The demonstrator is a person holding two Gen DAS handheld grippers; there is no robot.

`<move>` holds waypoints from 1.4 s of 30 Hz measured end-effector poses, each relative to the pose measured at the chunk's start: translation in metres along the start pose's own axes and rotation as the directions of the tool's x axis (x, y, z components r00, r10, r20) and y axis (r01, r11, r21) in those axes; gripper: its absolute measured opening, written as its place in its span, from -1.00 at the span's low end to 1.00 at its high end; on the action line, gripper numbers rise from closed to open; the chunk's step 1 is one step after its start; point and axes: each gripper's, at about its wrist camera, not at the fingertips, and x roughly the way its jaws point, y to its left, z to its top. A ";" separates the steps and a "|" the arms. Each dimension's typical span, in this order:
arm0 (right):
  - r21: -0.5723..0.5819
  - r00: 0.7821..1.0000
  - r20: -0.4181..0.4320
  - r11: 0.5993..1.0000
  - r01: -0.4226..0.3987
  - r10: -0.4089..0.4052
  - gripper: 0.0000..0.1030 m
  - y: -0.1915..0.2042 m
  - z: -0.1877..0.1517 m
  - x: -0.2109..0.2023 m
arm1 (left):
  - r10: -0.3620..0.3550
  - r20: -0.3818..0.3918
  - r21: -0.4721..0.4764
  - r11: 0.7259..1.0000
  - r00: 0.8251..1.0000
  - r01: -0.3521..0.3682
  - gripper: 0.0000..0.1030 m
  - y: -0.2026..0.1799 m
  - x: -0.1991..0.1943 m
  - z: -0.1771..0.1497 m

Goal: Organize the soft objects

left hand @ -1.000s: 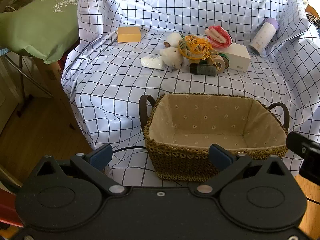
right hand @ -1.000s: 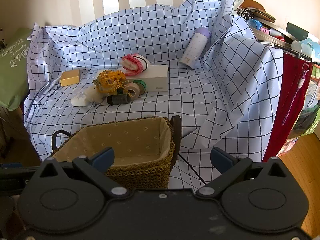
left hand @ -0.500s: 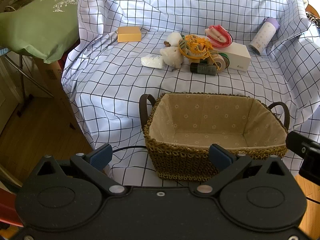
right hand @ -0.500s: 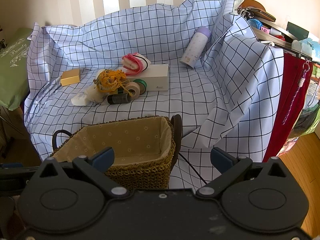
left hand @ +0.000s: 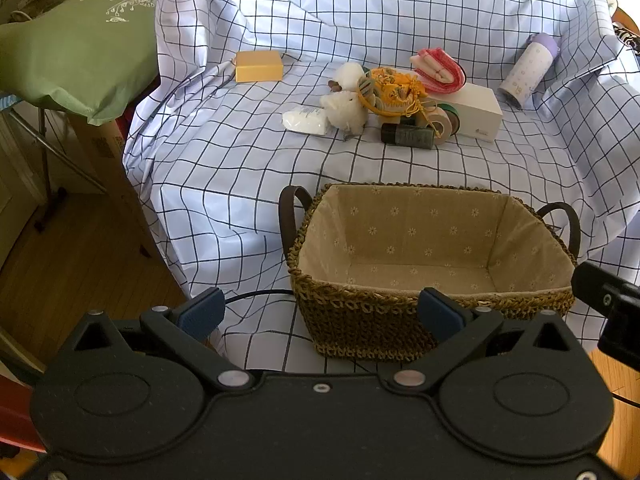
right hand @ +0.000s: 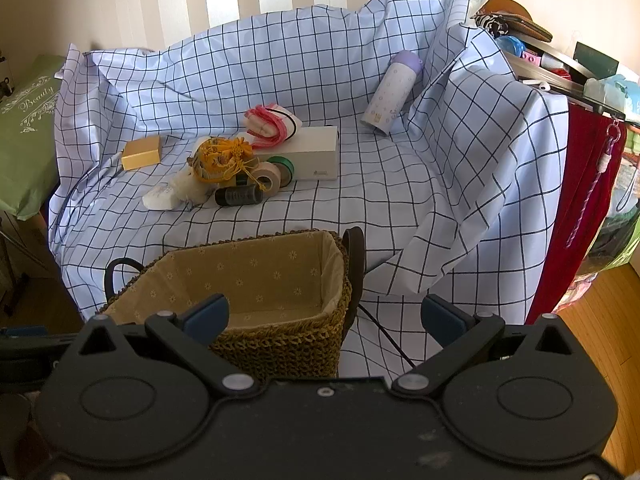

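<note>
Both tongs, left [left hand: 320, 314] and right [right hand: 326, 316], gape wide before the woven, cloth-lined basket [left hand: 400, 312].

Your left wrist view: low, near the front edge, facing the basket [left hand: 432, 240] head-on | your right wrist view: further right, basket [right hand: 256, 280] at lower left | both share the basket and the checked cloth [left hand: 248, 152] beyond it.
</note>
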 end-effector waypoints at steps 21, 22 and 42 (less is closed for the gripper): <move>0.011 0.997 -0.071 1.000 0.013 -0.012 0.99 -0.002 0.000 0.012 | -0.004 -0.011 0.000 1.000 1.000 0.004 0.93 -0.001 0.001 -0.003; 0.014 0.997 -0.074 1.000 0.013 -0.012 0.99 -0.003 0.000 0.012 | -0.003 -0.009 0.001 1.000 1.000 0.003 0.93 -0.002 0.000 -0.002; 0.048 0.999 -0.054 0.999 0.002 0.000 0.99 -0.015 0.008 0.017 | -0.011 0.073 0.035 0.999 0.997 0.008 0.93 0.000 -0.003 0.017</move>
